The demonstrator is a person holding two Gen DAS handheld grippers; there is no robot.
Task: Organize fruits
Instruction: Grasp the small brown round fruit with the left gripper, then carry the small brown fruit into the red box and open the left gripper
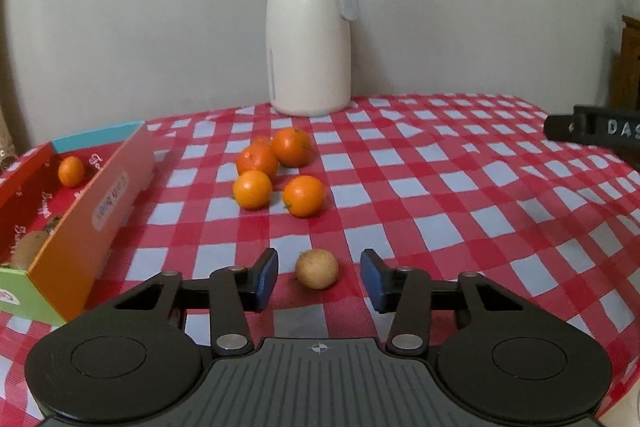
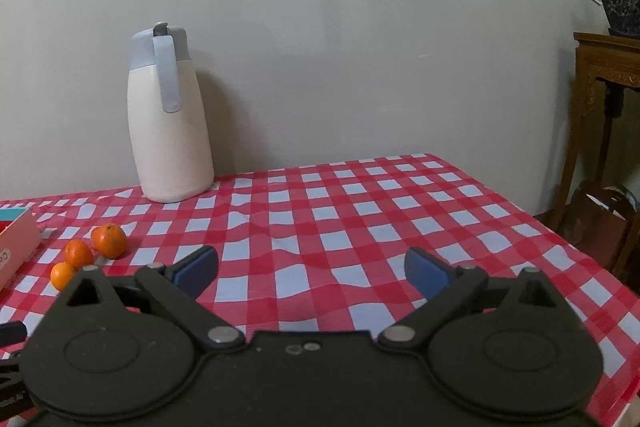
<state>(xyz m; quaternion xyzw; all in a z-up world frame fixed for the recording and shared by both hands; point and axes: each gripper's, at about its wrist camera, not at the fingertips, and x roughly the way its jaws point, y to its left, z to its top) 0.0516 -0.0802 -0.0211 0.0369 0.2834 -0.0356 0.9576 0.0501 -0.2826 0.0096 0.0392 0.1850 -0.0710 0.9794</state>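
Brown fruit [image 1: 317,269] sits between the wide-spread left tool [image 1: 319,277]; right tool [image 2: 311,273] gapes.

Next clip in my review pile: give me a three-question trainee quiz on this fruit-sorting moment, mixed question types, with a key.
1. True or false: the left gripper is shut on the small brown fruit.
2. Multiple choice: how many oranges lie in the loose cluster on the checkered tablecloth in the left wrist view? A) two B) four C) six
3. Fill in: one orange already sits inside the ____.

Key
1. False: the jaws stand open on either side of the fruit, not touching it.
2. B
3. cardboard box, which also holds a kiwi near its front end.
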